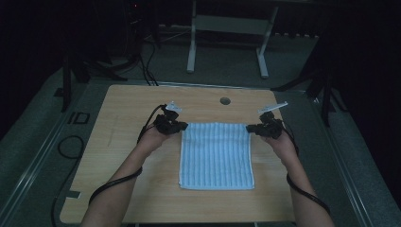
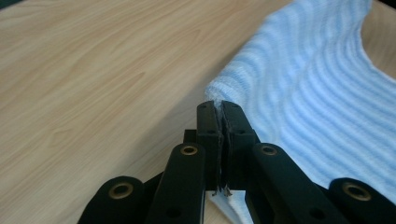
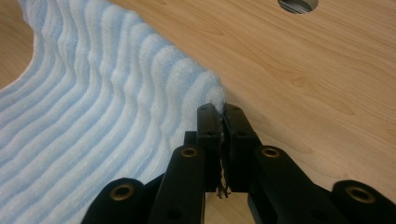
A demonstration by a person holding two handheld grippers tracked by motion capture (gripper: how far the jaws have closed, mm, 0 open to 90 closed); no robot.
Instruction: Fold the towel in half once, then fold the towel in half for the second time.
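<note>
Dim rm, grey floor [image 1: 28, 142], white frame legs [image 1: 191, 52] behind.

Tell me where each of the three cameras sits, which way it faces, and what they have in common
High view: above the person's side, looking forward and down on the table; both forearms, left gripper and right gripper show.
Left gripper view: rides the left gripper, looking along its jaws, shut on a corner of the striped towel.
Right gripper view: rides the right gripper, jaws shut on another towel corner; a table hole lies beyond.
Shared: all show the towel on the wooden table.

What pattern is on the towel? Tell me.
Light blue and white stripes on the towel, clearest in the right gripper view.
</note>
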